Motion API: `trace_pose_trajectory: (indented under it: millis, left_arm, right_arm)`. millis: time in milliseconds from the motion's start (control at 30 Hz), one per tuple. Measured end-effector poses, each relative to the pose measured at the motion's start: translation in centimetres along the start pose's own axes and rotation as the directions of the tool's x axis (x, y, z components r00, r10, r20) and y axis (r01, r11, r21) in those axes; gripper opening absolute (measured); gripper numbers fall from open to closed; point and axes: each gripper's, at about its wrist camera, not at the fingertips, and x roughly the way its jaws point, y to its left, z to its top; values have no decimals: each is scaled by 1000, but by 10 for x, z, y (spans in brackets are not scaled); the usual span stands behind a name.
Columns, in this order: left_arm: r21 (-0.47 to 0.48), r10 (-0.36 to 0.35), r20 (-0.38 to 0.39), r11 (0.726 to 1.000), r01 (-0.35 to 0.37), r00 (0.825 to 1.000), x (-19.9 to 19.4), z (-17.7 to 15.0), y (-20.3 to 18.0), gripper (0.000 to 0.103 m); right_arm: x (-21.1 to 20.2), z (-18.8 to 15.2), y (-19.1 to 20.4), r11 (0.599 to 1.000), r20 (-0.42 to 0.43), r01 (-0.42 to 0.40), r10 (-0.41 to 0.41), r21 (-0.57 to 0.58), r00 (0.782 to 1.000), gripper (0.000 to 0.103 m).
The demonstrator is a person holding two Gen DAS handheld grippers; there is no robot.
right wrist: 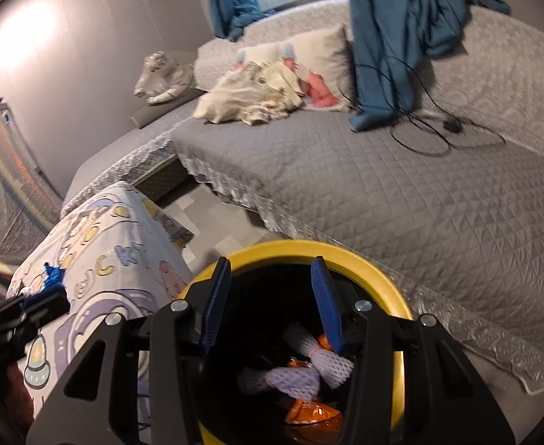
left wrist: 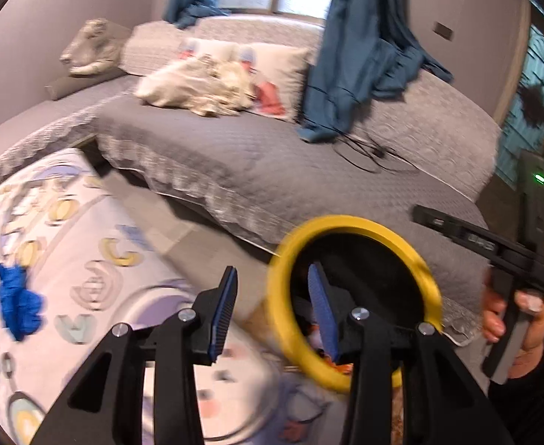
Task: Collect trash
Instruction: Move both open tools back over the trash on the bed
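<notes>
Trash: crumpled blue wrapper (left wrist: 17, 302) lies on the cartoon-print white cloth-covered table (left wrist: 86, 259), far left of the left gripper (left wrist: 272, 296). Round black bin with yellow rim (right wrist: 346, 254) sits on the floor between that table and the grey quilted bed (right wrist: 420, 204); inside it, white foam netting (right wrist: 301, 371) and an orange wrapper (right wrist: 309, 413). Right gripper (right wrist: 272, 296) hovers over the bin mouth, jaws partly open, nothing between them. Left gripper beside the bin's left rim, jaws partly open, empty. Blue curtain (left wrist: 364, 55) drapes onto the bed, black cable (right wrist: 439, 133) near it.
</notes>
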Motion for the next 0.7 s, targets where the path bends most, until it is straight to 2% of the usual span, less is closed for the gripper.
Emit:
trace_pose_trajectory:
  millis: [67,167,267,333,400,467,533,700]
  left_arm:
    - [-14,48,19,999,-47,999,-14,1,21,38]
    - [-59,127,44,990,-124,991,-38,-1,58,44]
    - [-108,205,63,974,-197,977,-63,-6,95,46]
    - [-137,253,74,961,-241,965,-79,-10,117,52]
    - [-182,309,86,940,-290,947,-99,-17,143,58]
    - [-215,345,89,923,-321,934,-115,-23,166,60]
    - [-248,398,88,897,-367,913,-131,-31,188,63]
    - [-328,491,59,832,-448,869,-161,-55,244,64]
  right_arm:
    - [-2,3,19,999,10,-38,38,-34,999,43]
    - [0,7,54,991,8,-97,98,-91,995,46]
    - [6,9,91,977,-7,-155,155,-146,988,46]
    - [11,8,118,963,-22,-194,193,-189,981,47]
    - [17,6,145,947,-46,-233,228,-223,973,48]
    - [23,2,171,929,-70,-265,256,-258,964,48]
    - [27,-3,196,909,-93,-300,285,-290,954,48]
    - [39,-24,263,847,-169,-378,338,-374,926,49]
